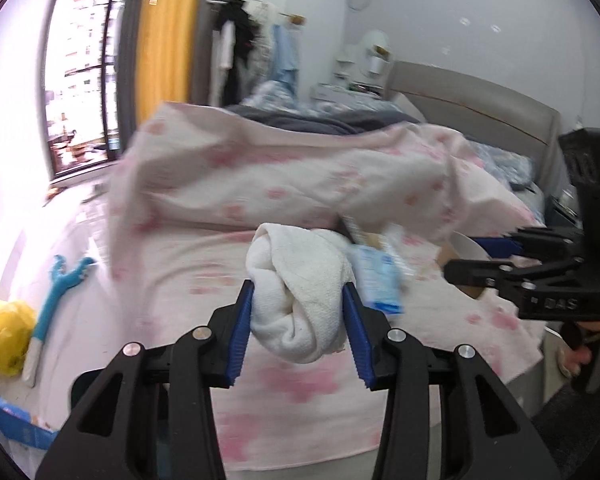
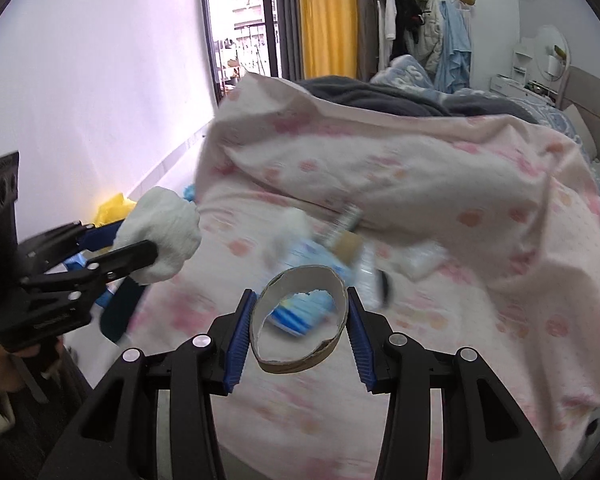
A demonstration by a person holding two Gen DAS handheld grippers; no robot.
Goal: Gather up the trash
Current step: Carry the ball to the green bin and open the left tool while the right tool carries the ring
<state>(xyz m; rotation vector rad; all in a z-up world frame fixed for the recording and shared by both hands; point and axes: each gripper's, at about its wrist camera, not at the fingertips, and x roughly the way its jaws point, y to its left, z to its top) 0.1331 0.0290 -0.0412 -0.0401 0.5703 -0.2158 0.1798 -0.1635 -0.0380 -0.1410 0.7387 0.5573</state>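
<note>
The left tool (image 1: 299, 322) is clenched on a wad of white tissue (image 1: 300, 292), which sits between its two blue pads (image 1: 242, 334) and bulges out above them. The right tool (image 2: 300, 330) is grasping a cardboard tube ring (image 2: 299, 320), squeezed a little oval between its pads, with the open hole facing the camera. Both tools hang above the pink flowered blanket (image 1: 292, 392) that covers the bed. Just behind the wad of white tissue, on the blanket, lies a blurred blue and white packet (image 1: 378, 280), and the same packet shows through the hole of the ring in the right view. Behind the packet there is more small trash against a raised fold of the blanket, but it is too blurred to name. To the left of the blanket, on the floor, lie a blue toothed tool with a white handle (image 1: 56, 292) and a crumpled yellow plastic bag (image 1: 4, 332). Farther behind the blanket are grey bedding (image 2: 380, 94), a yellow curtain (image 2: 328, 16) and clothes hanging on a rack (image 2: 416, 20).
</note>
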